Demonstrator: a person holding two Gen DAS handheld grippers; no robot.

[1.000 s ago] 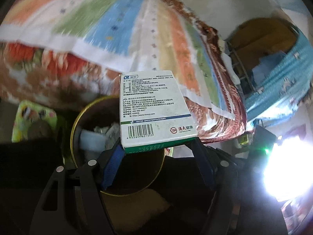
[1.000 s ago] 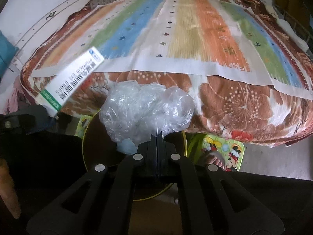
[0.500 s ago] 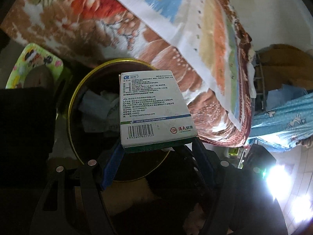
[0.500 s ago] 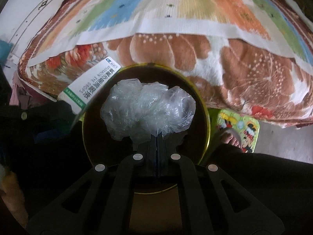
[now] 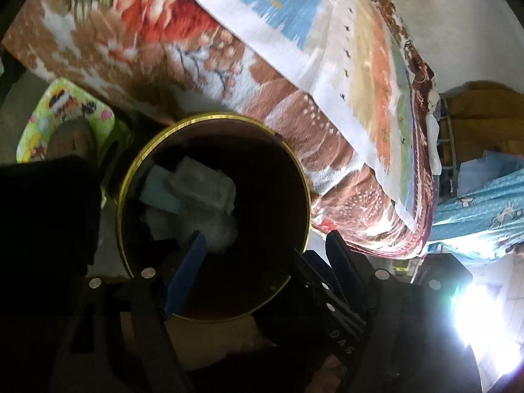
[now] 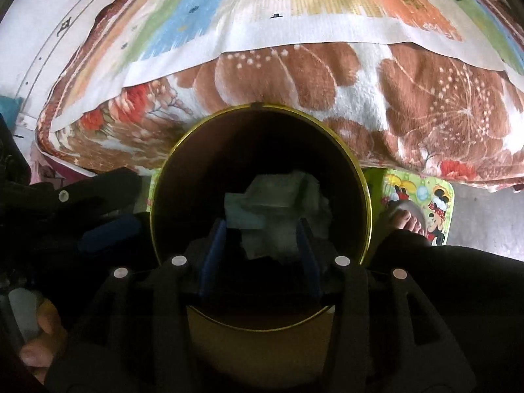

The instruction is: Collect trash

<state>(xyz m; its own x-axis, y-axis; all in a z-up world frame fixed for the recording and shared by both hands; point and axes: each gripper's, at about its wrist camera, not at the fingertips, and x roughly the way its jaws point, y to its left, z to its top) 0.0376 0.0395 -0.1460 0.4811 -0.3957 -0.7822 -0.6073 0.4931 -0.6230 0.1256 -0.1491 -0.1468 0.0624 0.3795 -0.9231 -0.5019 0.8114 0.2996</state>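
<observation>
A round dark trash bin with a gold rim [image 5: 296, 163] [image 6: 355, 160] stands on the floor beside the bed. Pale trash [image 5: 196, 193] [image 6: 278, 203], boxes and crumpled plastic, lies inside it. My left gripper [image 5: 267, 239] is open and empty over the bin's near edge. My right gripper [image 6: 262, 229] is open and empty above the bin's mouth. The left gripper also shows at the left of the right wrist view [image 6: 98, 216]. The right gripper's fingers [image 5: 327, 288] lie at the bin's right rim in the left wrist view.
A bed with a brown floral blanket [image 5: 137, 42] [image 6: 409, 98] and a striped sheet [image 6: 294, 3] rises just behind the bin. A green cartoon mat [image 5: 62, 114] [image 6: 425, 203] with a bare foot [image 6: 406, 219] on it lies beside the bin. Blue curtain [image 5: 475, 216] hangs at right.
Both grippers have opened. The medicine box left my left gripper and the crumpled plastic bag left my right gripper; both dropped into the bin.
</observation>
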